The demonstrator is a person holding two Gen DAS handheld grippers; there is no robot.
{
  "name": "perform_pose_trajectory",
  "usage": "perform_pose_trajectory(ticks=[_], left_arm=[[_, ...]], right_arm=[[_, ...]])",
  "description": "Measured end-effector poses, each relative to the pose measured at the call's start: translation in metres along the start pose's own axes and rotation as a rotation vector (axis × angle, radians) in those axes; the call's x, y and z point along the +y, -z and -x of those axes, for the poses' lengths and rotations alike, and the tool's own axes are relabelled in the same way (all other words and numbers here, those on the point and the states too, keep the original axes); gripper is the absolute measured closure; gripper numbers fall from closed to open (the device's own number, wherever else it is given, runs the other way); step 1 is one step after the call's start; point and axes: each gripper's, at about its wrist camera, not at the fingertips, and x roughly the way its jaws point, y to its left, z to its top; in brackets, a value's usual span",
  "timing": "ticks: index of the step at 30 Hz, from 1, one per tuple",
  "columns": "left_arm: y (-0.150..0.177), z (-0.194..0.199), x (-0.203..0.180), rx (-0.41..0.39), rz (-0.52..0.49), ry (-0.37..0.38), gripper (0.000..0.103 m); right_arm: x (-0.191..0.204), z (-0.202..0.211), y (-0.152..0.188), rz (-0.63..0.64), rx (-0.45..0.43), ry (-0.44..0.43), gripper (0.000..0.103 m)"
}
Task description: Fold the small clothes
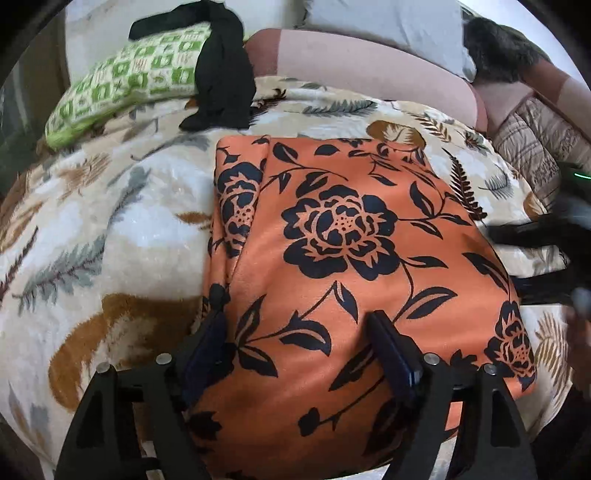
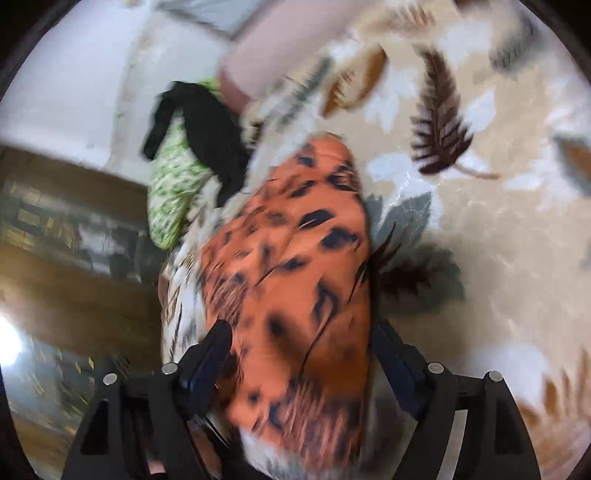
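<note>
An orange garment with dark blue flowers [image 1: 343, 240] lies folded flat on a leaf-print blanket [image 1: 110, 229]. My left gripper [image 1: 295, 314] is open, its jaws spread wide over the garment's near edge, the left finger at the garment's left fold. My right gripper [image 2: 299, 332] is open too, its jaws on either side of the same garment [image 2: 295, 280], which is motion-blurred in the right wrist view. The right gripper also shows as a dark blur at the right edge of the left wrist view [image 1: 546, 236].
A black garment [image 1: 225, 74] is draped over a green-and-white patterned pillow [image 1: 129, 77] at the back left. A pink bolster [image 1: 369, 70], a grey pillow [image 1: 391, 22] and dark fur [image 1: 498, 51] lie behind. The floor [image 2: 74, 258] shows beyond the bed edge.
</note>
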Motion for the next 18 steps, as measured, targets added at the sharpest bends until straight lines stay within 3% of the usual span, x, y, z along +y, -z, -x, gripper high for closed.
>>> perform_pose_trajectory(ticks=[1, 2, 4, 6, 7, 8, 9, 11, 13, 15, 16, 17, 18], left_arm=[[0.0, 0.0, 0.0, 0.001, 0.0, -0.003, 0.022], [0.001, 0.0, 0.001, 0.001, 0.004, 0.003, 0.022], [0.001, -0.001, 0.005, 0.002, 0.01, 0.026, 0.02], [0.001, -0.005, 0.008, 0.008, 0.01, 0.047, 0.018], [0.001, -0.007, 0.007, 0.011, 0.006, 0.042, 0.017], [-0.001, -0.007, 0.006, 0.013, 0.002, 0.04, 0.017], [-0.001, -0.005, 0.008, 0.014, 0.009, 0.055, 0.017], [-0.002, -0.005, 0.012, 0.022, 0.028, 0.077, 0.017], [-0.001, -0.007, 0.012, 0.019, 0.022, 0.085, 0.017], [0.0, -0.008, 0.01, 0.01, 0.016, 0.079, 0.016], [-0.001, -0.008, 0.01, 0.012, 0.018, 0.08, 0.016], [-0.003, -0.005, 0.011, 0.018, 0.02, 0.097, 0.016], [-0.004, 0.0, 0.014, 0.015, 0.03, 0.115, 0.016]], right_arm=[[-0.002, -0.012, -0.004, -0.005, 0.037, 0.02, 0.043], [0.005, -0.014, -0.004, 0.031, 0.035, 0.028, 0.052], [0.037, -0.002, 0.007, 0.184, -0.027, 0.129, 0.06], [0.039, 0.002, 0.015, 0.218, -0.067, 0.21, 0.06], [0.03, -0.004, 0.015, 0.215, -0.052, 0.268, 0.054], [0.02, -0.007, 0.016, 0.187, -0.053, 0.263, 0.044], [0.018, -0.001, 0.014, 0.16, -0.058, 0.219, 0.039], [0.025, 0.01, 0.01, 0.156, -0.046, 0.149, 0.038], [0.035, 0.018, -0.002, 0.182, -0.091, 0.132, 0.028], [0.024, 0.012, -0.022, 0.116, -0.125, 0.069, 0.02], [0.011, 0.0, -0.032, 0.066, -0.1, 0.079, 0.02], [0.001, -0.011, -0.037, 0.023, -0.062, 0.122, 0.027], [0.0, -0.013, -0.041, -0.008, -0.062, 0.135, 0.042]])
